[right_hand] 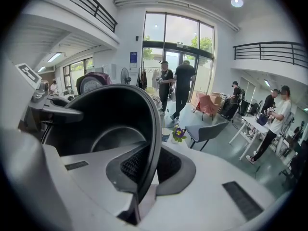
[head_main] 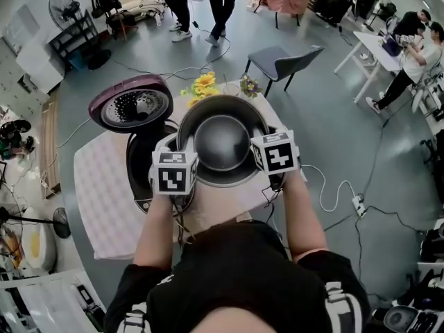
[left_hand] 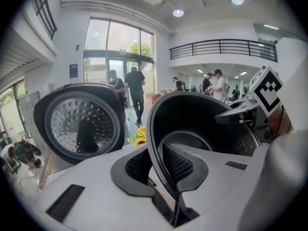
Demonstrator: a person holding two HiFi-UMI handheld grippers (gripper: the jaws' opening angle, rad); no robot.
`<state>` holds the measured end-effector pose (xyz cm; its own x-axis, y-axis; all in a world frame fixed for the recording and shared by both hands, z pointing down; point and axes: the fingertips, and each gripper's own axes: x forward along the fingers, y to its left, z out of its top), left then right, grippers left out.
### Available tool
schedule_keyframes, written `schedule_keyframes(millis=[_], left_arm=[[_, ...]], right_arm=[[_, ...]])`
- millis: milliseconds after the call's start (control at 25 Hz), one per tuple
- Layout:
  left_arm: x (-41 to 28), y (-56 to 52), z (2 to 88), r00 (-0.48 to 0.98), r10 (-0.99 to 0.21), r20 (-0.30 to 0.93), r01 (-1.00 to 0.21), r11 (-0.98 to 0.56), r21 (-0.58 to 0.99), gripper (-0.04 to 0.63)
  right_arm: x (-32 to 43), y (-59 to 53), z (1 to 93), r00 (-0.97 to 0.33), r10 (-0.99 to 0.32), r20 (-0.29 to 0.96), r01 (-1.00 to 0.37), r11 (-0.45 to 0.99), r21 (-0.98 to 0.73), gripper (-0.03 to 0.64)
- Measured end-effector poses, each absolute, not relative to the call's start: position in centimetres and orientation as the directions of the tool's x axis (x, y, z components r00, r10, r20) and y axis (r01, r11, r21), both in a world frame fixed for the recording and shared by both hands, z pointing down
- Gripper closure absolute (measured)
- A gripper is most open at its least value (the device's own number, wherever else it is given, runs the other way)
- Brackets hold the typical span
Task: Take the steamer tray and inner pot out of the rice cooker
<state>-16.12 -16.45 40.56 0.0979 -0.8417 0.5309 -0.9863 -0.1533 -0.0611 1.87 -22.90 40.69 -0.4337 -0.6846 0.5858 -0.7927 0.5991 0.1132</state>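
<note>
Setting: a large hall with a grey floor, a glazed entrance and a railed mezzanine. People stand near the doors and at a white desk to the right. Directly below me is a table (head_main: 104, 200) covered with a checked cloth.

1. Rice cooker (head_main: 141, 164): stands on the table's left half. Its purple lid (head_main: 132, 104) is hinged fully open and shows the perforated inner plate.
2. Inner pot (head_main: 222, 141): dark, round, empty. It is outside the cooker cavity, just to its right, above the cloth.
3. Left gripper (left_hand: 161, 165): my jaws are pinched on the pot's thin left rim, one pad inside the wall and one outside.
4. Right gripper (right_hand: 149, 163): my jaws are pinched on the opposite rim in the same way.
5. Sunflowers (head_main: 203, 83) and a small purple flower sit at the table's far edge. A grey chair (head_main: 281, 61) stands beyond it.
</note>
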Motion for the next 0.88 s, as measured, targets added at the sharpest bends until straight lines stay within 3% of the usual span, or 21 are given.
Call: schedule_keyframes(millis=[480, 880], left_arm=[[-4.4, -21.3, 45.2, 0.214, -0.764, 0.609, -0.953, -0.299, -0.040, 0.532], [3.4, -23.8, 52.4, 0.291, -0.652, 0.701, -0.928, -0.372, 0.039, 0.532]], right_arm=[[14.3, -25.5, 45.4, -0.320, -0.688, 0.652, -0.865, 0.492, 0.095, 0.604], [22.4, -26.5, 52.6, -0.245, -0.613, 0.751, -0.903, 0.427, 0.055, 0.604]])
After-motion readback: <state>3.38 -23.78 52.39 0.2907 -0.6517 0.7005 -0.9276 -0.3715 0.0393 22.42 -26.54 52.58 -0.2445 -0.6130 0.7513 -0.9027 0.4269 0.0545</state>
